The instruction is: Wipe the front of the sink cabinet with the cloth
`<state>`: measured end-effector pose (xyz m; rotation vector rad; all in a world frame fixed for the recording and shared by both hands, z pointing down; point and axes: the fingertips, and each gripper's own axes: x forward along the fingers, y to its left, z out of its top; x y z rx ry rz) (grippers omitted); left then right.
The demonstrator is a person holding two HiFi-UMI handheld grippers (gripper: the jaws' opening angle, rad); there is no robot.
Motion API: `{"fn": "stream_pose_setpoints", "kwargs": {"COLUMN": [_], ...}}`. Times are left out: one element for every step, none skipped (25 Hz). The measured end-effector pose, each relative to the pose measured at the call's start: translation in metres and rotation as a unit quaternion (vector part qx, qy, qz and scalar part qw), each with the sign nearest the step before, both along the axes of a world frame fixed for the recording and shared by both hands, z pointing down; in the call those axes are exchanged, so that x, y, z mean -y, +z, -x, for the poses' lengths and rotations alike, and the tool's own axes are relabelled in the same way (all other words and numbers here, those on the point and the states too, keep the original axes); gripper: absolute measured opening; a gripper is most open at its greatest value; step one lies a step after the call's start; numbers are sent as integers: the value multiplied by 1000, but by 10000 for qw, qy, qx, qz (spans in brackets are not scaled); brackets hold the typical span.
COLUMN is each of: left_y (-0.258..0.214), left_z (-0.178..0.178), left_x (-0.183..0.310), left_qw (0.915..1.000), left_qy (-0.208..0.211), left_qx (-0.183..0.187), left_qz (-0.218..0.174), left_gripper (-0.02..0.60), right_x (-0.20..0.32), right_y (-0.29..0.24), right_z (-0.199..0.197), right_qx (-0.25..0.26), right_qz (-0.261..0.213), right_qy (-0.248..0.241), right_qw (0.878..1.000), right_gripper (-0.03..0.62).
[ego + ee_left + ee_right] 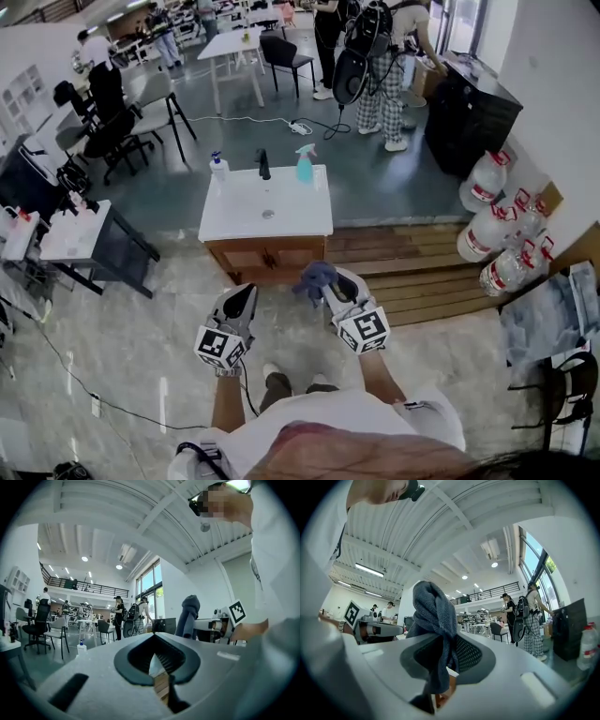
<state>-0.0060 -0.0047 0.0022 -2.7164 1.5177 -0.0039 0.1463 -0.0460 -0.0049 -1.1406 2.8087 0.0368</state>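
The sink cabinet (266, 257) stands just ahead of me, its wooden front below a white top (281, 214). My right gripper (330, 280) is shut on a blue-grey cloth (314, 276), held a little short of the cabinet front at its right side. In the right gripper view the cloth (434, 617) bunches up out of the jaws. My left gripper (246, 294) hangs beside it on the left, shut and holding nothing (155, 641). The left gripper view also shows the cloth (188, 614) and the right gripper's marker cube (237, 611).
On the sink top stand a soap bottle (218, 167), a black faucet (264, 164) and a teal spray bottle (305, 165). A wooden platform (412, 272) and water jugs (487, 234) lie to the right. A cluttered table (80, 236) sits to the left. People stand at the back.
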Motion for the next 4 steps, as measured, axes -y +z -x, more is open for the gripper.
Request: {"fn": "stream_pose_setpoints", "kwargs": {"left_y": [1,2,3,3], "left_z": [1,2,3,5], "left_x": [-1,-2,-3,-4], "left_qw": [10000,10000,10000,9999], "left_qy": [-16,-37,-58,-79], "left_qx": [4,-10,-31,-55], "left_qz": [24,49,72,94], "left_gripper": [0,0,0,0], "right_x": [1,1,1,1], "right_y": [-1,-2,-3,-3], "right_z": [1,2,3,5], "right_qx": [-8,-23,-42,-61], "right_qz": [-4,-8,-13,-19], "right_qy": [-3,-14,-31,-49], "right_qw": [10000,10000,10000,10000], "right_gripper": [86,86,86,86]}}
